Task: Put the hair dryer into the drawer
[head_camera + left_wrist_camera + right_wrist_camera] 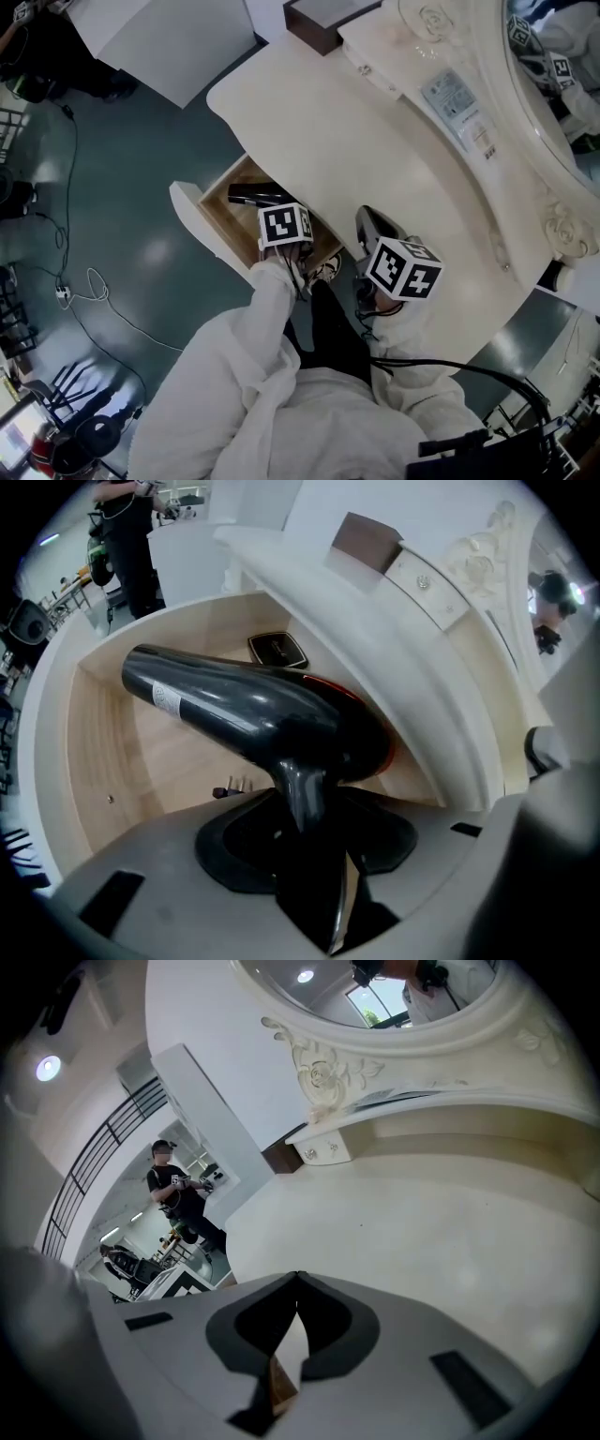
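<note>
Pointing upper-left over drawer (103,752), hair dryer (246,714), handle gripped by left jaws; right jaws closed.

Studio-like hall, not home: ornate vanity (375,141), mirror (375,988), loose cables (97,274).
</note>
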`<state>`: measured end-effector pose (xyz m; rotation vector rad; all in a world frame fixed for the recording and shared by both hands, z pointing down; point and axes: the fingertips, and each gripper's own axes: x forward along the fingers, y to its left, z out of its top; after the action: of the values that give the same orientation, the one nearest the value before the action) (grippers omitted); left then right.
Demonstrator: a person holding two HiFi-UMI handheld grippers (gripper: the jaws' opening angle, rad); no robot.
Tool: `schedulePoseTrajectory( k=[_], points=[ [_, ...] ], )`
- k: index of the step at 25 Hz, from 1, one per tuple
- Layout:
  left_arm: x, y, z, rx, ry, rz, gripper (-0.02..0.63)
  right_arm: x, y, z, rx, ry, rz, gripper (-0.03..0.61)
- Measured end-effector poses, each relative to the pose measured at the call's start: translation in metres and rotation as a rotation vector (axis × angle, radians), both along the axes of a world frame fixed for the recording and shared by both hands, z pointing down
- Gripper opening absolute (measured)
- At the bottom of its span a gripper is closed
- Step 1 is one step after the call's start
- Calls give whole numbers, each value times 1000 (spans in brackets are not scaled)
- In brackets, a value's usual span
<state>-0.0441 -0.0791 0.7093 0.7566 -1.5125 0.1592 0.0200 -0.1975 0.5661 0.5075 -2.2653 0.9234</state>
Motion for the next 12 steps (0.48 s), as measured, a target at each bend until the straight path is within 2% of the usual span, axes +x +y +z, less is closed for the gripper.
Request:
schedulePoseTrajectory(
  k=[5, 9, 12],
  points=[
    [-12, -3, 3, 33, -72, -48, 178, 8, -9, 7, -7, 20, 20, 61],
    [-21, -6, 4, 83, -82, -102, 178, 5, -5, 12, -20, 28, 8, 61],
    [-22, -7, 5, 100, -88, -76, 179, 0, -2, 13, -24, 34, -7, 61]
  ],
)
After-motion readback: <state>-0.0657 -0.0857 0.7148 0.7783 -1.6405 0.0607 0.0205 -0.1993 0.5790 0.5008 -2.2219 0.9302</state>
